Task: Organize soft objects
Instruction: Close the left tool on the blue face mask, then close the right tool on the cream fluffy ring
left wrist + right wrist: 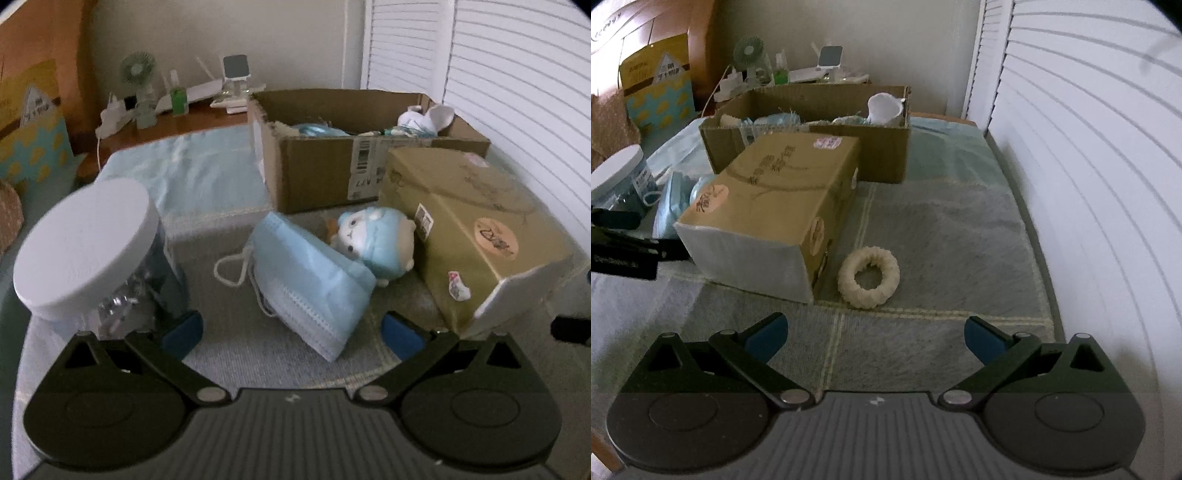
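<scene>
1. The plush toy (373, 240) is half hidden, wedged between the stack of face masks (310, 280) and the tan box (469, 229) on the grey mat (258, 354); its lower body cannot be made out.
2. The open cardboard box (325, 170) at the mat's far edge holds pale items too blurred to name.
3. The left gripper (291, 328) hangs wide open above the masks, holding nothing.
4. The right gripper (875, 332) is equally wide open and empty, short of the cream fuzzy ring (868, 277) lying just beside the tan box's near corner.

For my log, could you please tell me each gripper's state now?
Left gripper: open, holding nothing.
Right gripper: open, holding nothing.
</scene>
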Action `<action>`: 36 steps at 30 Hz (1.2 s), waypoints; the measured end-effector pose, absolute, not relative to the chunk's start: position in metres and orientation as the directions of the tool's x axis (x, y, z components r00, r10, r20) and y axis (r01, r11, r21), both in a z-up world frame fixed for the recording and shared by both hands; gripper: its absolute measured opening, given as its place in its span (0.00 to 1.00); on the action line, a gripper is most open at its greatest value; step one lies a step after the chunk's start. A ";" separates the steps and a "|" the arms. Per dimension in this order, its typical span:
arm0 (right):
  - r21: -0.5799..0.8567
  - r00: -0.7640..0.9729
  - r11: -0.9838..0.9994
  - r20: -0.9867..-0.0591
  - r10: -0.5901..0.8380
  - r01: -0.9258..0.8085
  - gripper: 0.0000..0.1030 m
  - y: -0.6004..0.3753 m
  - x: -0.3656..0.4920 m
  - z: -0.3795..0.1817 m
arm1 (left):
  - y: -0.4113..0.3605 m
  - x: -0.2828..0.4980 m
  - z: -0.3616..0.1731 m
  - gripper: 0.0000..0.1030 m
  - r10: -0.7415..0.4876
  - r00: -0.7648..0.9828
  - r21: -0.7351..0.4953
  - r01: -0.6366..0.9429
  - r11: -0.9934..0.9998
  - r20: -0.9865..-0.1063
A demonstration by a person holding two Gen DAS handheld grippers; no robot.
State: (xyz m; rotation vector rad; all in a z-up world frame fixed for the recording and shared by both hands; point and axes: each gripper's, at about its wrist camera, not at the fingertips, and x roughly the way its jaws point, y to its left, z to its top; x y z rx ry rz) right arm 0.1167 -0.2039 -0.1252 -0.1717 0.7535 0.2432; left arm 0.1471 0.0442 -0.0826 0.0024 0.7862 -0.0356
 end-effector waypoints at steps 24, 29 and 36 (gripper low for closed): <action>-0.057 0.729 0.955 -0.660 0.182 -0.291 1.00 -0.205 0.113 -0.141 | 0.044 0.148 -0.076 0.52 -0.092 0.742 -0.037 0.090 0.995 -0.664; -0.057 0.727 0.956 -0.662 0.180 -0.289 1.00 -0.205 0.113 -0.140 | 0.046 0.140 -0.072 0.44 -0.118 0.732 -0.037 0.126 0.991 -0.671; -0.061 0.726 0.956 -0.665 0.176 -0.287 1.00 -0.204 0.115 -0.139 | 0.044 0.122 -0.067 0.46 -0.150 0.695 -0.001 0.209 0.978 -0.703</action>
